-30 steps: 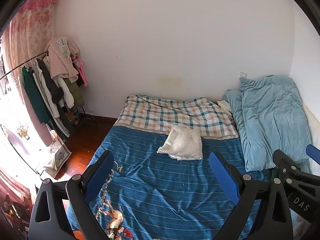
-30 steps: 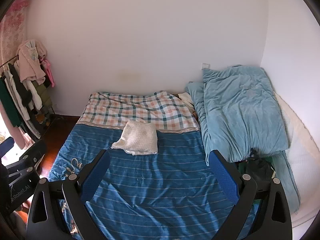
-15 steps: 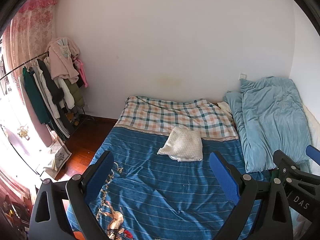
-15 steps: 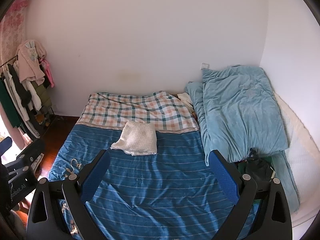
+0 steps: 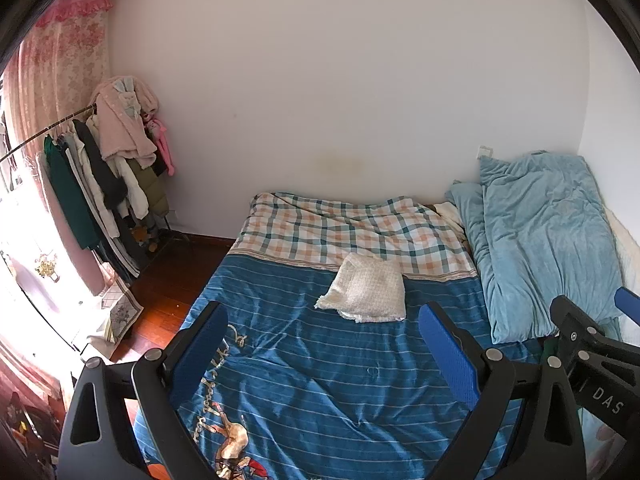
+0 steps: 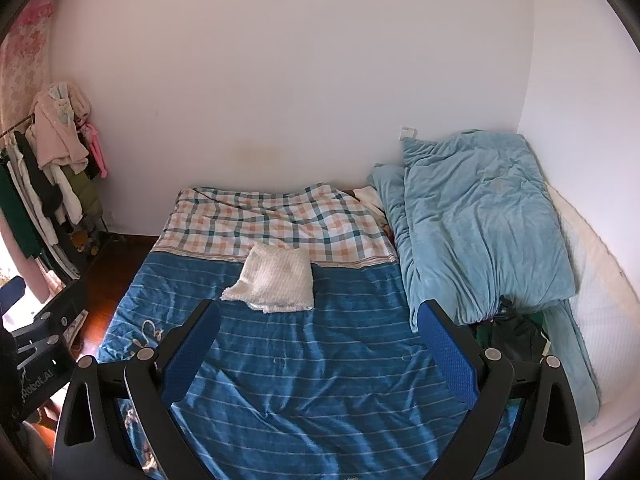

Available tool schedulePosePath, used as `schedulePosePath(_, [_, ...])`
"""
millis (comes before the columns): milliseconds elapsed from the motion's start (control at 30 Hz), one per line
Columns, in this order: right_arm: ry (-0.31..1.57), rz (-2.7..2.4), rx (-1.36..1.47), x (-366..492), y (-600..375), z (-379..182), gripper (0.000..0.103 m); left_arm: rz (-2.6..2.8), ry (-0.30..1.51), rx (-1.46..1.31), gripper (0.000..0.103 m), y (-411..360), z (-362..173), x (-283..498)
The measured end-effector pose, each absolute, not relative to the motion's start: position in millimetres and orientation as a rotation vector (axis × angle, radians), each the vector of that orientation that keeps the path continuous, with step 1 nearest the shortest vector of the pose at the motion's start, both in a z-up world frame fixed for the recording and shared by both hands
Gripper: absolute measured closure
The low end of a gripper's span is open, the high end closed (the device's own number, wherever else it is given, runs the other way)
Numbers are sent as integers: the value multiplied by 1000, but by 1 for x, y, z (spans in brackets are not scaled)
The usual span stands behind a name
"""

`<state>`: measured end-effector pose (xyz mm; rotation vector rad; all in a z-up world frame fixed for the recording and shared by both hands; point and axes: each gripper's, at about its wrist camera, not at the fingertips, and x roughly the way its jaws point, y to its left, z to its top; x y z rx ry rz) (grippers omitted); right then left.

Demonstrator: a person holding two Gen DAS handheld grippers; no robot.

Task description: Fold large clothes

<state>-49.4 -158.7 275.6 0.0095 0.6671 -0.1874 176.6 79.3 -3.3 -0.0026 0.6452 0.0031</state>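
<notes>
My left claw (image 5: 322, 342) and right claw (image 6: 318, 338) hang wide and empty over the bed (image 6: 320, 380) — cream garment (image 6: 276, 280) lies folded mid-bed — I'd fetch another piece next.

Cover (image 6: 320, 360): blue, thin white stripes. Sheet (image 6: 276, 216): white, orange and teal plaid. Folded garment (image 6: 276, 280): cream. Duvet (image 6: 480, 216): light blue. Gripper pads (image 5: 448, 352): blue, frames black. Curtain (image 5: 64, 52): pink floral. Wall (image 5: 340, 80): white.
</notes>
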Motion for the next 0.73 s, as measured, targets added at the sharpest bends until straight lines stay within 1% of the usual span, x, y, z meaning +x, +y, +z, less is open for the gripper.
schedulePosePath(733, [656,-191,11,-54,-160,278,3,9,634,3,5,84,0,174])
